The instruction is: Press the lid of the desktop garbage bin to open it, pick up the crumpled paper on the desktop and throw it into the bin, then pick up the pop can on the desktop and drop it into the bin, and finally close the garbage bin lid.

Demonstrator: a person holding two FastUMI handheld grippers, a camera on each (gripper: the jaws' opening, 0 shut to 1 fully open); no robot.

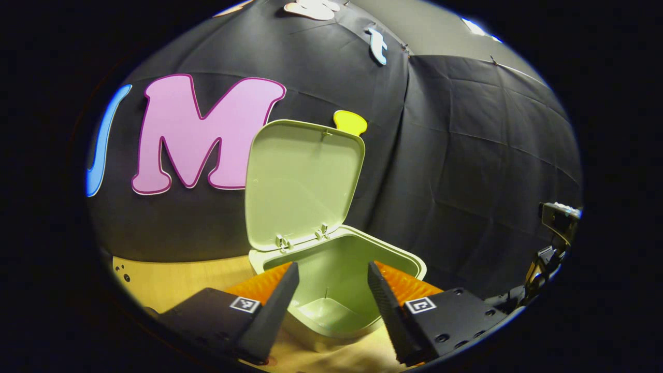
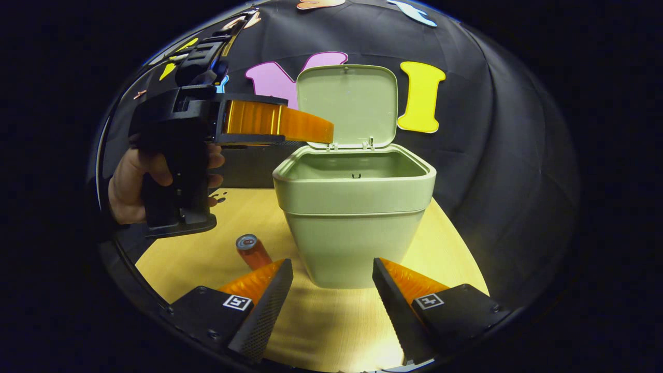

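The pale green desktop bin (image 2: 357,228) stands on the wooden table, its lid (image 2: 347,103) swung up against the back wall. In the left gripper view I look down into the bin (image 1: 342,269) past the raised lid (image 1: 303,181); the part of its floor that I see is bare. My left gripper (image 1: 333,267) hangs open above the opening with nothing between its fingers. A hand holds the left gripper (image 2: 326,132) over the bin's left rim. A red pop can (image 2: 252,250) stands left of the bin. My right gripper (image 2: 332,263) is open, low in front of the bin.
The wooden table (image 2: 331,321) stretches in front of the bin and to both of its sides. Black cloth walls close in behind and to the right. The other gripper's body (image 1: 554,243) shows at the far right edge of the left gripper view.
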